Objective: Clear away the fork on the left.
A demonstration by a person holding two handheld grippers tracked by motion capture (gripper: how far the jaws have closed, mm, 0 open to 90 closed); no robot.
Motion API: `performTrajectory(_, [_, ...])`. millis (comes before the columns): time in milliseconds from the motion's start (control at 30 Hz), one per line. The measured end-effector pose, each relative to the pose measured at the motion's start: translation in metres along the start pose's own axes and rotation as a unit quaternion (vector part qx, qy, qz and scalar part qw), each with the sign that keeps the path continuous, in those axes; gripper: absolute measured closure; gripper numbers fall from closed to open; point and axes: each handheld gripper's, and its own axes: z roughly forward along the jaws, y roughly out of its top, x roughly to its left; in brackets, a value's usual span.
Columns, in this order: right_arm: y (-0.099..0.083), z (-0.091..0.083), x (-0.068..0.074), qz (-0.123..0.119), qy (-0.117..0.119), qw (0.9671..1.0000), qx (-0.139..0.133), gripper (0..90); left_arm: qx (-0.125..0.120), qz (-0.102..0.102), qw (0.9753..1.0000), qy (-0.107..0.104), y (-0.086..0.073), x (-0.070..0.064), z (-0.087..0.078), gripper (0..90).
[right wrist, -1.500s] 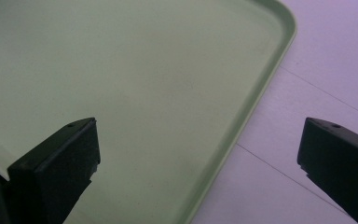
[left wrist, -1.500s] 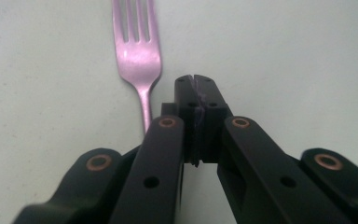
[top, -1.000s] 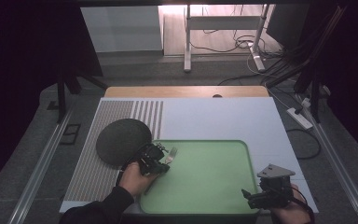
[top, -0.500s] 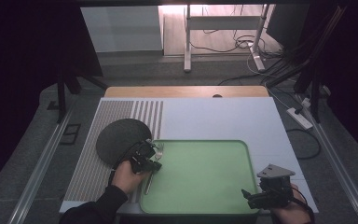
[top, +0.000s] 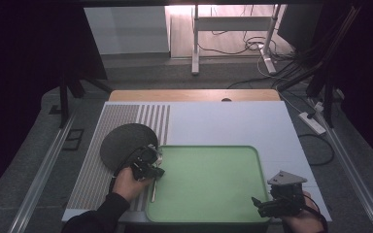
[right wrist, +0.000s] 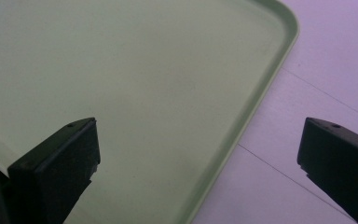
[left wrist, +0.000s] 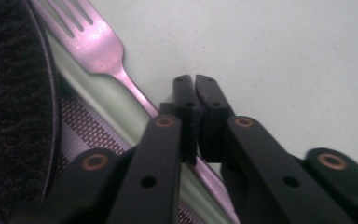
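A metal fork (left wrist: pixel 98 42) lies slanted along the left rim of the green tray (top: pixel 209 184), tines toward the far side. Its handle (top: pixel 153 191) runs back under my left gripper (top: pixel 151 170). In the left gripper view the jaws of the left gripper (left wrist: pixel 196 81) are pressed together, with the handle passing between their pads, low over the tray floor (left wrist: pixel 261 56). My right gripper (top: pixel 262 208) hovers at the tray's near right corner. In the right gripper view the right gripper (right wrist: pixel 196 154) stands wide open over the tray (right wrist: pixel 144 70) with nothing between its jaws.
A black round plate (top: pixel 126 143) sits on the striped mat (top: pixel 97 165) just left of the tray, close beside the fork's tines; it also appears as the dark plate (left wrist: pixel 9 93). White tabletop (top: pixel 223 121) extends behind and right of the tray.
My left gripper moved left and toward me with the fork, from inside the tray's far left corner to its left rim. The right gripper stayed put.
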Motion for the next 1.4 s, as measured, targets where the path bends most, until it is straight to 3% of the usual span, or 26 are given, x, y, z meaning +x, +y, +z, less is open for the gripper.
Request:
performTrajectory(400, [0.000,0.000,0.000,0.001,0.001,1.0000,-0.001,0.0,-0.043,0.025,0.9988,0.002,0.002,-0.007,-0.008,57.8])
performTrajectory(500, [0.000,0.000,0.000,0.002,0.001,1.0000,-0.001,0.0,-0.057,0.029,0.9980,0.002,0.002,-0.007,-0.009,45.3])
performTrajectory(567, [0.000,0.000,0.000,0.002,0.001,1.0000,-0.002,0.0,-0.066,0.029,0.9974,0.005,0.002,-0.006,-0.011,42.4])
performTrajectory(600, [0.000,0.000,0.000,0.002,0.001,1.0000,-0.002,0.0,-0.075,0.030,0.9967,0.004,0.001,-0.005,-0.012,35.1])
performTrajectory(767, [0.000,0.000,0.000,0.003,0.002,1.0000,-0.003,0.0,-0.094,0.030,0.9951,0.004,-0.002,-0.003,-0.016,21.5])
performTrajectory(900, [0.000,0.000,0.000,0.003,0.002,1.0000,-0.004,0.0,-0.094,0.030,0.9951,-0.009,-0.005,0.001,-0.020,10.1])
performTrajectory(1200, [0.000,0.000,-0.001,0.005,0.003,1.0000,-0.004,0.0,-0.111,0.036,0.9931,-0.014,-0.012,0.006,-0.025,3.8])
performTrajectory(1400, [0.000,0.000,-0.001,0.004,0.003,1.0000,-0.003,0.0,-0.115,0.037,0.9927,-0.002,-0.018,0.010,-0.031,0.9])
